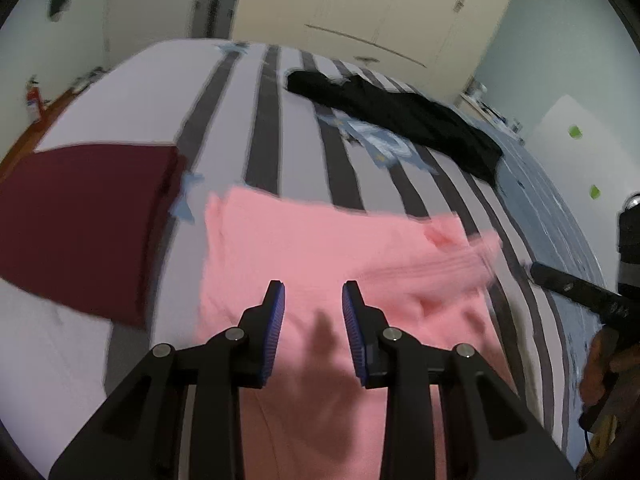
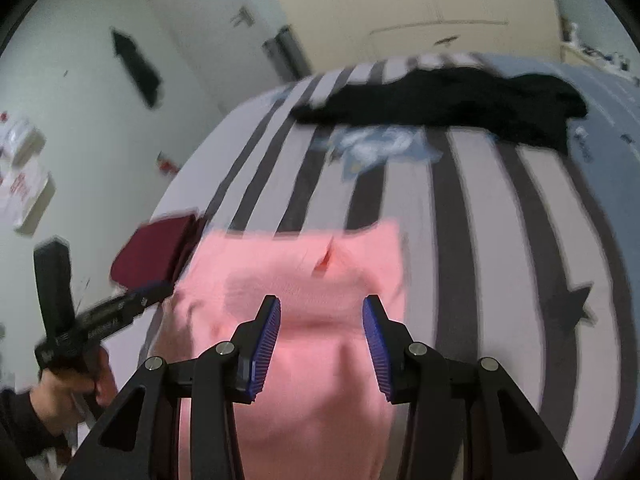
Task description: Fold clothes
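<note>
Both black two-finger grippers with blue ribbed pads, left gripper point(image 1: 313, 298) and right gripper point(image 2: 321, 312), hang with jaws apart and nothing between them above the pink knitted garment point(image 1: 320, 248), which lies spread at lower centre on the striped bedsheet point(image 1: 256, 120), probably for folding. At left, a folded maroon garment point(image 1: 80, 216) sits set aside; a crumpled black garment point(image 1: 400, 116) waits at upper right.

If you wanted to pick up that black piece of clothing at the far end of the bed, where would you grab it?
Probably at the left end of the black garment, coming down from above. It lies crumpled and stretched sideways across the striped bedcover, and that end tapers to a thin, exposed edge a gripper could pinch. Blur hides any collar or hem.
</note>
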